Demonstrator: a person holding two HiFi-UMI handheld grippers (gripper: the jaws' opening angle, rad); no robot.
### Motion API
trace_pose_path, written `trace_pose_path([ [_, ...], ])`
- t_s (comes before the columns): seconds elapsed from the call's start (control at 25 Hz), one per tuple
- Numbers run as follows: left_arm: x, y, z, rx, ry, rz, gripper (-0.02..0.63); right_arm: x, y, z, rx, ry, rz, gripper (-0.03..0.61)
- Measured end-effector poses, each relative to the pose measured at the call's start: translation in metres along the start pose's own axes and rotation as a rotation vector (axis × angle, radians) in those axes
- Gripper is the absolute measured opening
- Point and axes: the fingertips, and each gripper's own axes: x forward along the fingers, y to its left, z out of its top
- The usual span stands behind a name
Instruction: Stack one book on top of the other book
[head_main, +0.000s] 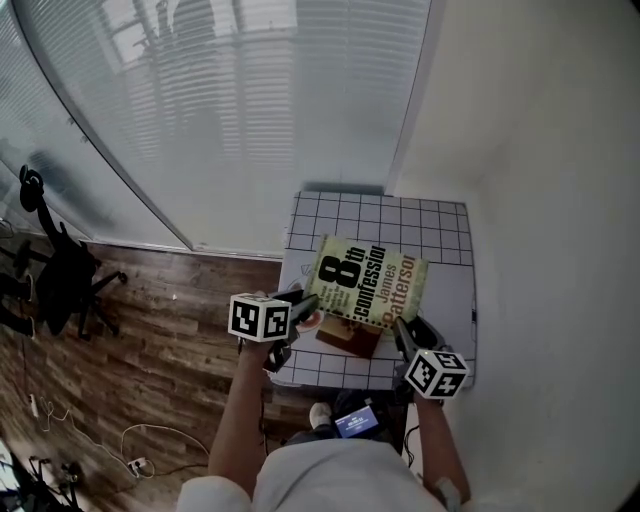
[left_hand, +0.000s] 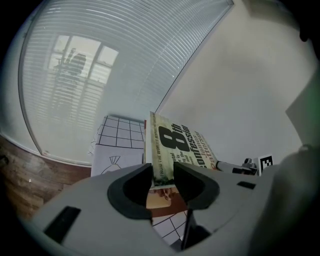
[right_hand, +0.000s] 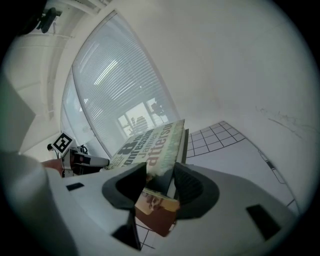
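Note:
A large pale-green book (head_main: 365, 283) titled "8th confession" hangs a little above the gridded table (head_main: 440, 225), held by both grippers at its near edge. My left gripper (head_main: 305, 305) is shut on its near left corner, seen close in the left gripper view (left_hand: 162, 182) with the book (left_hand: 180, 145) between the pads. My right gripper (head_main: 402, 335) is shut on the near right corner, and in the right gripper view (right_hand: 160, 182) the jaws pinch the book (right_hand: 150, 142). A smaller brown book (head_main: 350, 338) lies on the table beneath the near edge, showing below the jaws (left_hand: 162, 200) (right_hand: 156, 210).
The small table stands in a corner, with a white wall (head_main: 540, 200) on its right and window blinds (head_main: 230, 110) behind. A black office chair (head_main: 65, 275) stands on the wooden floor at left. Cables (head_main: 140, 450) lie on the floor near the person's legs.

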Motion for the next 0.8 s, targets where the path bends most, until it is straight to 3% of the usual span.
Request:
trace_pose_path([
  [0.8, 0.006, 0.007, -0.042, -0.067, 0.033, 0.013, 0.145, 0.014, -0.015, -0.015, -0.019, 0.059, 0.028, 0.176],
])
